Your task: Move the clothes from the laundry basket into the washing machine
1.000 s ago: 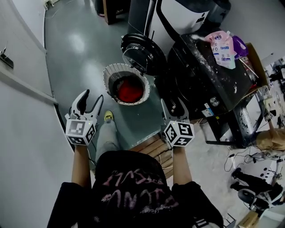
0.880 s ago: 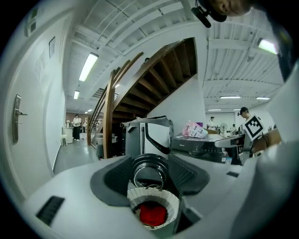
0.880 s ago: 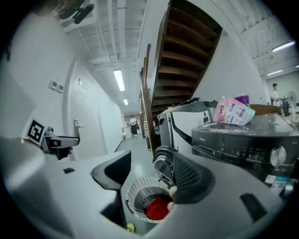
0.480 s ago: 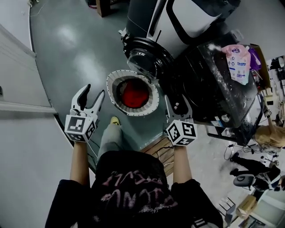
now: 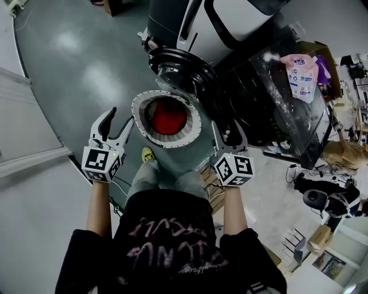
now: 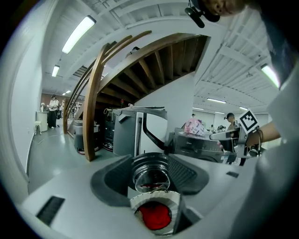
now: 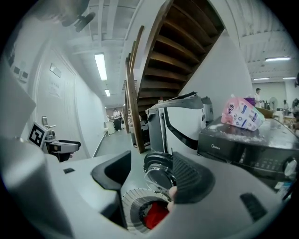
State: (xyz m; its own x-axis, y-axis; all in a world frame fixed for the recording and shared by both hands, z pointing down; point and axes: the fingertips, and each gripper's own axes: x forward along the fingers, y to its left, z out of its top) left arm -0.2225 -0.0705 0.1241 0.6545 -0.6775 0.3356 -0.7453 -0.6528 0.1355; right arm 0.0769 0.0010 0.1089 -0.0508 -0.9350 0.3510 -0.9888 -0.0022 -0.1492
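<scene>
1. Grey-green floor (image 5: 80, 69) lies under everything, with the white basket (image 5: 140, 120) standing on it.
2. Red clothes (image 5: 168, 119) lie bunched in the bottom of the basket; none are in either gripper.
3. Just past the basket's far rim the washer (image 5: 230, 14) stands with its round door (image 5: 181, 69) swung open.
4. Left gripper (image 5: 119, 118) hangs beside the basket's left rim, jaws apart, nothing between them.
5. Right gripper (image 5: 228, 135) hangs by the basket's right rim, jaws also apart and empty; its own view looks through the gap at the basket and door.
6. Right of the washer sits a black oven (image 5: 270, 103) with a pink pouch (image 5: 302, 69) on top.
7. Wooden stairs (image 6: 140, 70) rise behind the washer in the left gripper view.
</scene>
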